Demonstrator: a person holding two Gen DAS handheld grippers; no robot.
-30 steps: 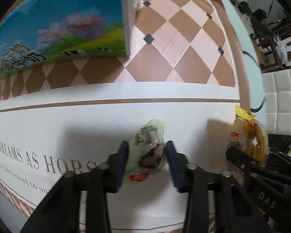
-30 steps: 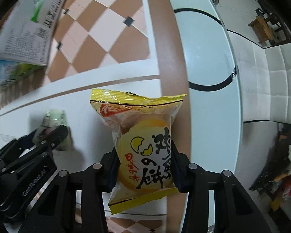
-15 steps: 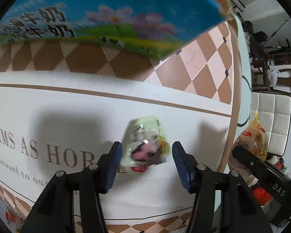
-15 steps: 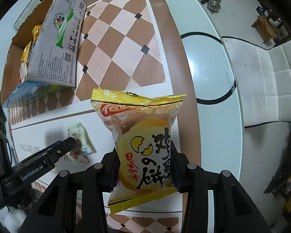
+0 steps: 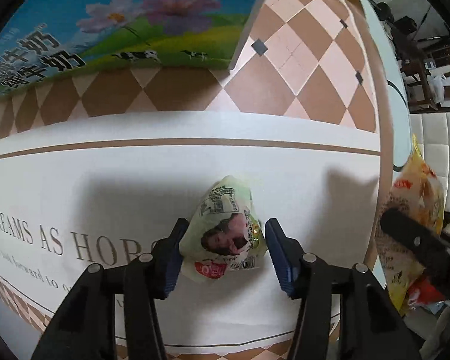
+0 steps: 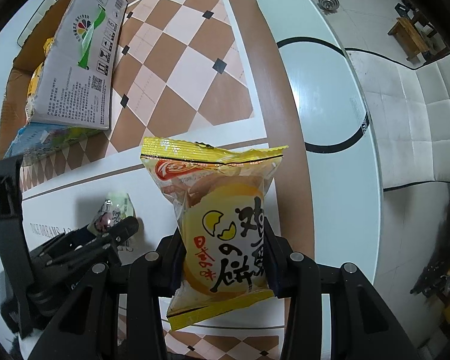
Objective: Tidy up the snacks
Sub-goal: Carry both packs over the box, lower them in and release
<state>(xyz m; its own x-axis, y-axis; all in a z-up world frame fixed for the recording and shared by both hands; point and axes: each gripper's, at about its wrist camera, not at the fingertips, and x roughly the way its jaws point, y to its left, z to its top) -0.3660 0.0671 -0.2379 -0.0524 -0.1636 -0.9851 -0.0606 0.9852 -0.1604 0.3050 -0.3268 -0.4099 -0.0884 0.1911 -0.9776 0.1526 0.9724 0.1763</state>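
Gripping a yellow snack bag (image 6: 222, 234) at its lower half, the right gripper (image 6: 223, 265) has both jaws pressed against the bag's sides, so the bag stands upright between them above the tablecloth (image 6: 177, 69). That bag is crinkled plastic with a serrated top seal, a red oval logo below the seal, a clear window showing round brown cakes, and a cracked-egg drawing beside large black characters and smaller orange ones. In the left wrist view the same bag (image 5: 417, 228) shows at the right edge, beyond the tablecloth's (image 5: 165, 180) brown border. The left gripper (image 5: 223, 250) straddles a small pale green packet (image 5: 225, 234) — its jaws are set wide, the left blue pad touching or nearly touching the packet's side, the right pad (image 5: 277, 252) standing a little apart from it. The packet lies on the white band of the tablecloth, just right of the grey lettering printed there, and looks puffy and wrinkled, with a panel of black print at its far end, a dark pinkish picture in the middle and a red mark with a barcode near the gripper. From the right wrist view the packet (image 6: 114, 211) sits just left of the yellow bag, partly behind the left gripper (image 6: 111, 234). A cardboard box (image 6: 78, 69) with a blue flowered side rests on the checkered part of the tablecloth, well beyond the packet — more yellow wrappers (image 6: 37, 75) show inside it.
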